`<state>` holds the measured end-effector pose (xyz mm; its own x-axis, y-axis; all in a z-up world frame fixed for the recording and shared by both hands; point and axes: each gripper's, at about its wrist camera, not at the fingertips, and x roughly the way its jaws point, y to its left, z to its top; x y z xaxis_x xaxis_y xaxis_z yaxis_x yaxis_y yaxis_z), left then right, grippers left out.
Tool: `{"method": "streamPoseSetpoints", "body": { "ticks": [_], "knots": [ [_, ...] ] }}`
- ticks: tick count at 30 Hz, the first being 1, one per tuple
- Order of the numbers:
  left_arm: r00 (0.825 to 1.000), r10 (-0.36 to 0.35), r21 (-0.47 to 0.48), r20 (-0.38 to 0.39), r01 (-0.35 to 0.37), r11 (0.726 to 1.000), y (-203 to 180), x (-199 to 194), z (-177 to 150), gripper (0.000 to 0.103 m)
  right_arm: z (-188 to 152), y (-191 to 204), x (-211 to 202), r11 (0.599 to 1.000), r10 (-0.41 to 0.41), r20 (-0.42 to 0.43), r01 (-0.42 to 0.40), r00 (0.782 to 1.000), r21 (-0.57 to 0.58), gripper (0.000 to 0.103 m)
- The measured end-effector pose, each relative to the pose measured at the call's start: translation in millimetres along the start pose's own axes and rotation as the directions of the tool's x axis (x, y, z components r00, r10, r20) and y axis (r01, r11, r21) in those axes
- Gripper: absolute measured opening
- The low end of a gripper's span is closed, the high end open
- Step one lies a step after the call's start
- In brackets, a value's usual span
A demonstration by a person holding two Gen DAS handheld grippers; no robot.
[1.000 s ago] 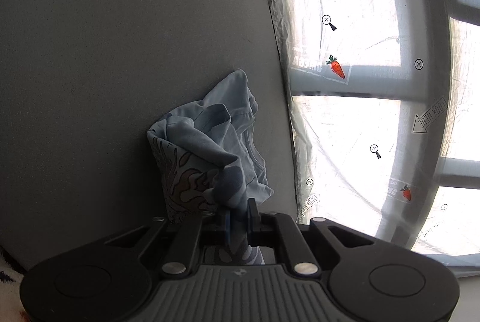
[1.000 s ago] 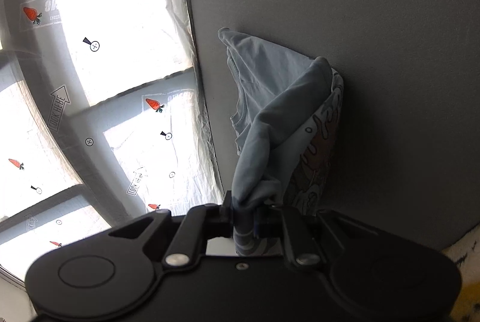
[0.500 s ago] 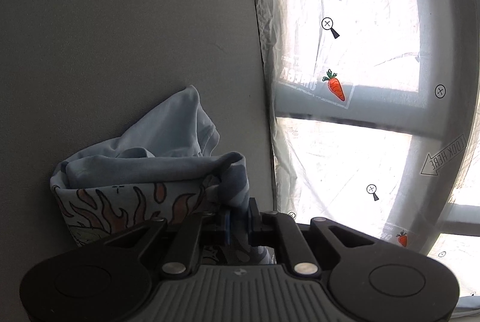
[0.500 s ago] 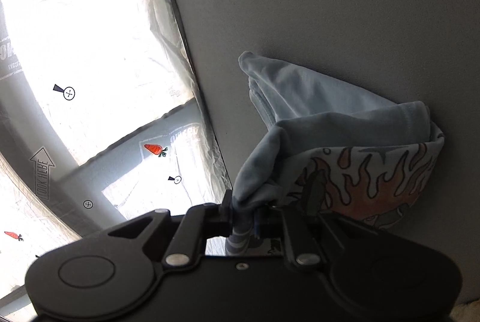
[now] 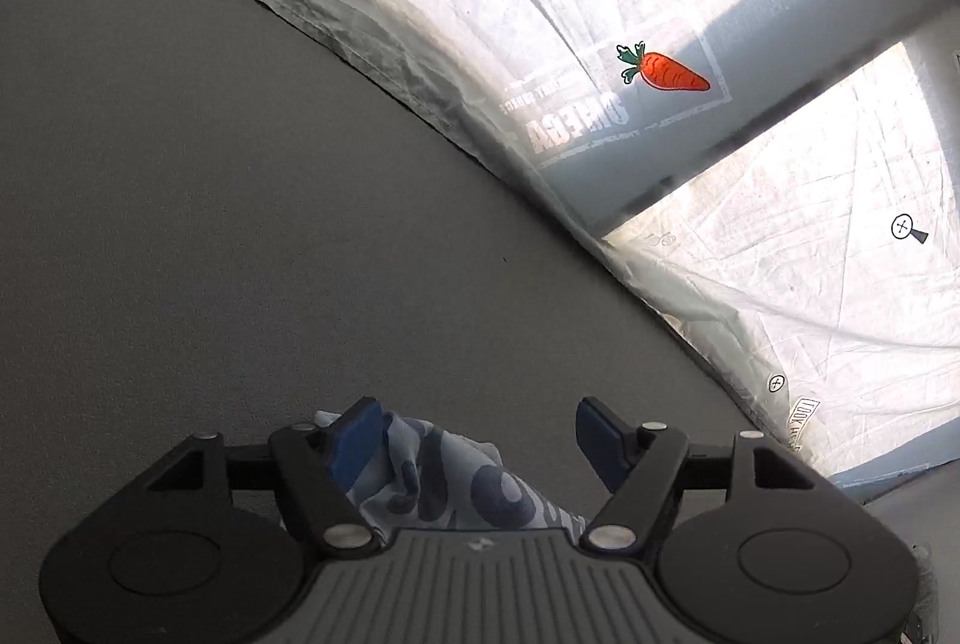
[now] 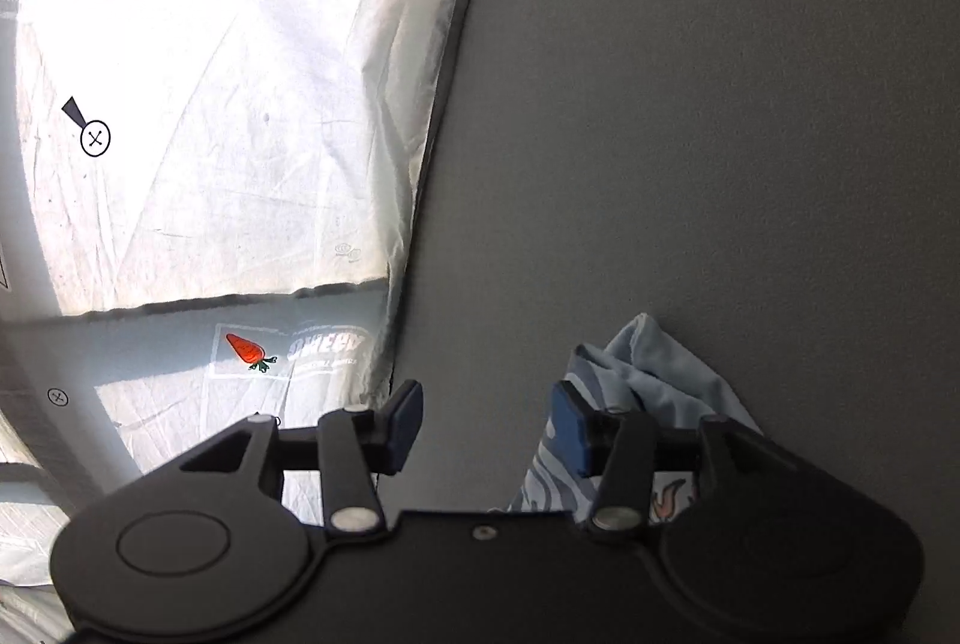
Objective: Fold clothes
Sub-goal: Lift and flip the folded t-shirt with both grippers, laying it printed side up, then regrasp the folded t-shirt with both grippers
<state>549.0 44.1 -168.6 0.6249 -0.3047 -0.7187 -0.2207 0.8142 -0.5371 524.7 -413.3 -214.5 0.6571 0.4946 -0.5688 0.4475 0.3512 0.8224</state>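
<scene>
Pale-blue fabric, the printed shirt [image 5: 444,476], lies bunched on the grey counter [image 5: 240,224] just under both tools, close to the counter edge where the white plastic sheet [image 5: 750,14] hangs. The left hand-held gripper [image 5: 477,440] has just been opening and stands wide, with cloth lying loose against its left pad but not pinched. The right hand-held gripper [image 6: 486,419] has also just been opening; its gap is empty and the shirt [image 6: 660,374] sits beside its right finger. Both appear to let go so the fold can settle flat.
</scene>
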Motion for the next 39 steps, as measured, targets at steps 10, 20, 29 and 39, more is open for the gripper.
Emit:
{"method": "streamPoseSetpoints", "body": {
  "ticks": [10,20,29,39],
  "knots": [
    [0.972,0.216,0.436,-0.09,-0.156,0.886,-12,2,-44,0.086,-76,25,8,0.638,-0.351,0.152,0.355,0.924,-0.684,0.078],
    [0.976,0.193,0.427,-0.103,-0.132,0.895,2,16,-51,0.102,-98,21,27,0.441,-0.352,0.189,0.341,0.917,-0.83,0.086],
    [0.987,0.15,0.468,-0.059,-0.106,0.878,-1,23,-54,0.103,-85,28,47,0.416,-0.31,0.157,0.283,0.938,-0.864,0.093],
    [0.999,0.033,0.513,-0.01,-0.023,0.858,-10,27,-63,0.075,-85,41,58,0.495,-0.263,0.154,0.27,0.952,-0.826,0.061]
  ]
}}
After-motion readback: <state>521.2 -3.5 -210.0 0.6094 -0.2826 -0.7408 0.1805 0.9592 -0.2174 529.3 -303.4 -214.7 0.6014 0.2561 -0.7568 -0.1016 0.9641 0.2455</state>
